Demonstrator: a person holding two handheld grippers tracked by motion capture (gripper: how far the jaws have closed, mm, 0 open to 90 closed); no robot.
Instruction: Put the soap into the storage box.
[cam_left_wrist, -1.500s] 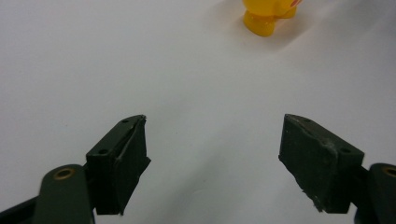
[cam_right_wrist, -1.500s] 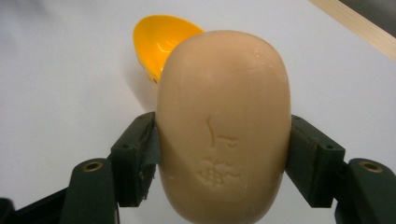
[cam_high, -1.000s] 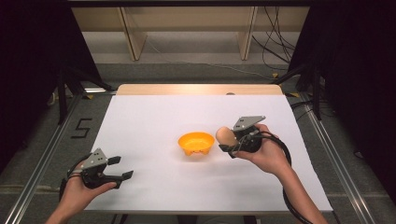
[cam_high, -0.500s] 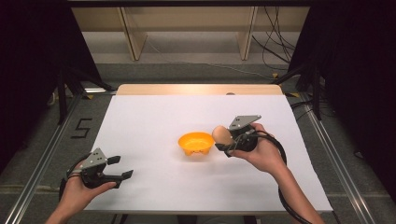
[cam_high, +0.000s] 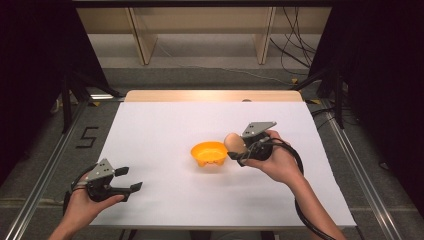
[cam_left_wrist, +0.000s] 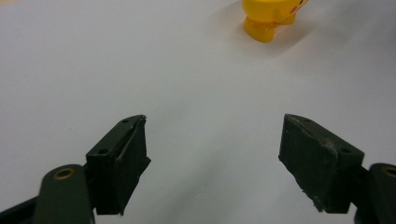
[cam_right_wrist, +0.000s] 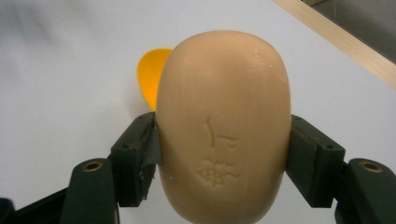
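Currently, a smooth tan oval soap bar (cam_right_wrist: 223, 126) is clamped across its width by the right gripper (cam_high: 239, 150), long axis pointing away along the jaws, just beside the glossy orange bowl (cam_high: 209, 152). Left gripper (cam_high: 126, 180) jaws are held apart above the white surface (cam_high: 165, 125).

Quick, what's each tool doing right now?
Left tool: open, holding nothing.
Right tool: closed on the tan soap bar, beside the orange bowl.

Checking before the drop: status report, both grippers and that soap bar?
Right gripper shut on tan soap bar, beside orange bowl. Left gripper open, idle near table's front corner. Nothing between soap and bowl.
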